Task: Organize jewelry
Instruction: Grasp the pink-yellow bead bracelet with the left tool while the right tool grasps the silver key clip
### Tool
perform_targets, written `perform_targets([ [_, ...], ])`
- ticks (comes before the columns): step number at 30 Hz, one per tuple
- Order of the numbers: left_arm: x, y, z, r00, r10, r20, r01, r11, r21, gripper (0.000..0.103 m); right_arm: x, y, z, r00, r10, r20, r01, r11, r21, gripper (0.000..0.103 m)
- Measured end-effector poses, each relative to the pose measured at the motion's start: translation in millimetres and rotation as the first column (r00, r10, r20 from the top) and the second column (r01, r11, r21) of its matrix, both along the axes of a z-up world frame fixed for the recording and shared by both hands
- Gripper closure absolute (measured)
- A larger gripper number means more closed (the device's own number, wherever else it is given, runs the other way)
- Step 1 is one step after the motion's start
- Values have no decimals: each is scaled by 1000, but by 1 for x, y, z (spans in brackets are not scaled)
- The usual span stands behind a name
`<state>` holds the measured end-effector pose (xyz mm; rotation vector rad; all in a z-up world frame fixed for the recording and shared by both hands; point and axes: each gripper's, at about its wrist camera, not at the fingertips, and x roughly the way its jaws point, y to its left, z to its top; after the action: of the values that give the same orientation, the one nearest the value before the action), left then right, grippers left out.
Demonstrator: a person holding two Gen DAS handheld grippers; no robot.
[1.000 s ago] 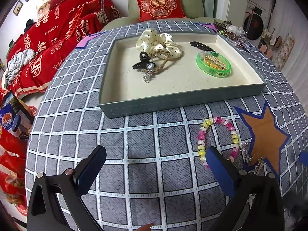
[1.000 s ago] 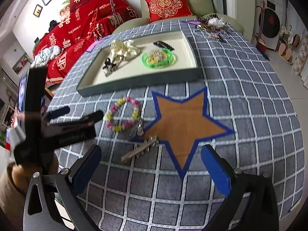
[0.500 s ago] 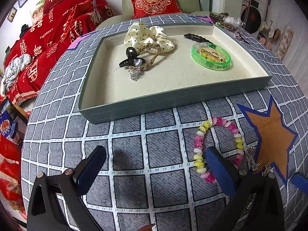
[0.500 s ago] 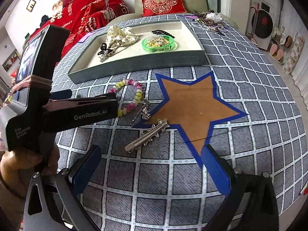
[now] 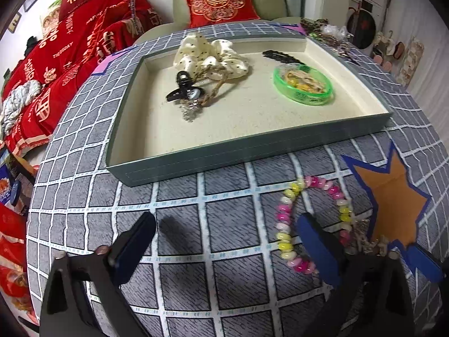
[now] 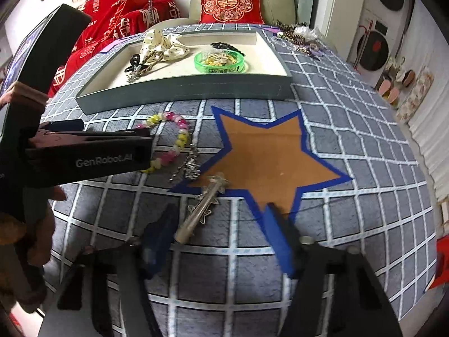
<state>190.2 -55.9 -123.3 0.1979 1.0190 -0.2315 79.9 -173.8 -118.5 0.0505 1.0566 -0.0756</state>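
Your right hand-held gripper (image 6: 221, 219) has dropped closer to the bench (image 6: 364, 151) since a second ago, and its jaws, then spread wide, are closing. A silver hair clip (image 6: 203, 205) lies between them, its near end just beside the left finger; the pads are not yet pressing on it. That clip lies tilted across the near left point of the orange star (image 6: 269, 157). Your left hand-held gripper (image 5: 224, 238) hangs wide, holding nothing, its right finger over the near edge of the pink and yellow bead bracelet (image 5: 283, 216), which lies on the bench just near the tray (image 5: 252, 146). A small silver chain (image 6: 190, 163) lies between bracelet and star. Inside the tray sit a cream scrunchie (image 5: 213, 56), a black claw clip (image 5: 179, 90) and a green bangle (image 5: 304, 84).
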Motion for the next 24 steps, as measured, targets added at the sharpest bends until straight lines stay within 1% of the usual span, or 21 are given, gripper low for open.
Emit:
perform_targets([
  [1, -1, -2, 1, 1000, -9, 1, 9, 1000, 5, 4, 1, -3, 0, 1000, -3, 0, 3, 1000, 1, 53],
  [2, -2, -4, 1, 1000, -17, 2, 17, 1000, 11, 4, 0, -6, 1, 1000, -6, 0, 6, 1000, -2, 56],
  [4, -6, -11, 2, 999, -50, 4, 49, 999, 22, 4, 0, -10, 2, 1000, -10, -1, 10, 1000, 0, 67],
  [5, -8, -14, 3, 998, -63, 9, 63, 998, 24, 9, 0, -12, 2, 1000, -8, -1, 8, 1000, 1, 69],
  [6, -10, -16, 4, 997, -78, 12, 78, 997, 19, 16, 1, -13, 2, 1000, -7, -2, 7, 1000, 2, 73],
  [9, -14, -24, 6, 994, -111, 4, 111, 994, 22, 21, 1, -16, 2, 1000, -2, -1, 2, 1000, 6, 78],
  [10, -15, -26, 7, 993, -120, 3, 120, 993, 18, 24, 0, -17, 2, 1000, -1, -1, 1, 1000, 5, 81],
  [11, -17, -27, 7, 992, -126, -2, 126, 992, 10, 30, 0, -18, 2, 1000, 1, 0, -1, 1000, 12, 84],
  [12, -17, -28, 7, 991, -130, -6, 130, 991, 4, 35, 0, -20, 2, 1000, 2, 1, -2, 1000, 19, 85],
  [13, -17, -28, 8, 991, -133, -9, 133, 991, 1, 36, 0, -21, 2, 1000, 3, 2, -3, 1000, 27, 86],
  [14, -18, -29, 8, 990, -139, -12, 139, 990, -3, 44, 0, -23, 2, 1000, 5, 3, -5, 999, 37, 86],
  [15, -19, -31, 9, 988, -155, -17, 155, 988, -18, 59, 0, -23, 2, 1000, 7, 3, -7, 999, 43, 86],
  [16, -20, -32, 9, 986, -166, -20, 165, 986, -26, 68, 0, -25, 2, 1000, 8, 3, -8, 999, 52, 89],
  [17, -22, -34, 10, 985, -172, -21, 172, 985, -21, 79, 0, -26, 3, 1000, 8, 4, -8, 998, 61, 89],
  [18, -23, -36, 10, 984, -178, -21, 178, 984, -18, 86, 0, -28, 3, 1000, 7, 4, -7, 997, 72, 89],
  [20, -26, -36, 10, 984, -179, -17, 179, 984, -15, 86, -2, -32, 4, 1000, 4, 6, -5, 995, 102, 90],
  [24, -29, -29, 12, 988, -152, -26, 150, 987, -63, 86, -5, -40, 7, 1000, -2, 10, 0, 990, 144, 90],
])
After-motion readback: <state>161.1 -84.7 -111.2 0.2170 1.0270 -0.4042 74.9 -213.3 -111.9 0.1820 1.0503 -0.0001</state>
